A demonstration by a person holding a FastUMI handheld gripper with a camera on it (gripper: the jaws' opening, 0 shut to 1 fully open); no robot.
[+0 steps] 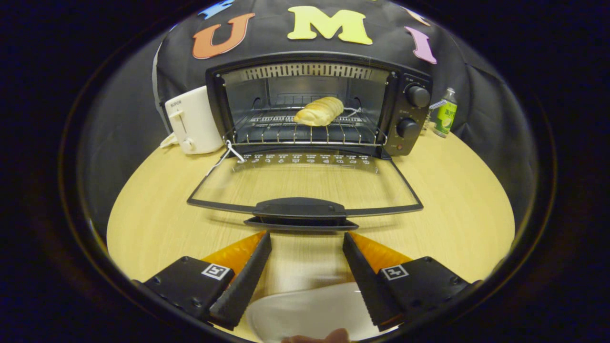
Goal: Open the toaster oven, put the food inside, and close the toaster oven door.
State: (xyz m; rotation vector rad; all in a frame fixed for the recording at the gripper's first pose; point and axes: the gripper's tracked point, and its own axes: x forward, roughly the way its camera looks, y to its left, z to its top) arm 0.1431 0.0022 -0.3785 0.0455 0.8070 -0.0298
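The gripper (307,247) hangs open and empty, its fingers spread just short of the door handle (299,208), which lies straight ahead with its long axis crosswise to them. The glass door (305,183) is folded flat over the tabletop (457,209), and the bread roll (319,111) already rests on the rack inside the toaster oven (318,102), beyond the door. Closing likely means catching that handle and lifting it up and away.

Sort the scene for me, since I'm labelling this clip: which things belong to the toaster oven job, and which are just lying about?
Belong to the job:
toaster oven
its open glass door
door handle
bread roll on the oven rack
gripper, fingers open, just short of the handle

Just lying about:
white toaster
green bottle
white plate under the fingers
wooden table
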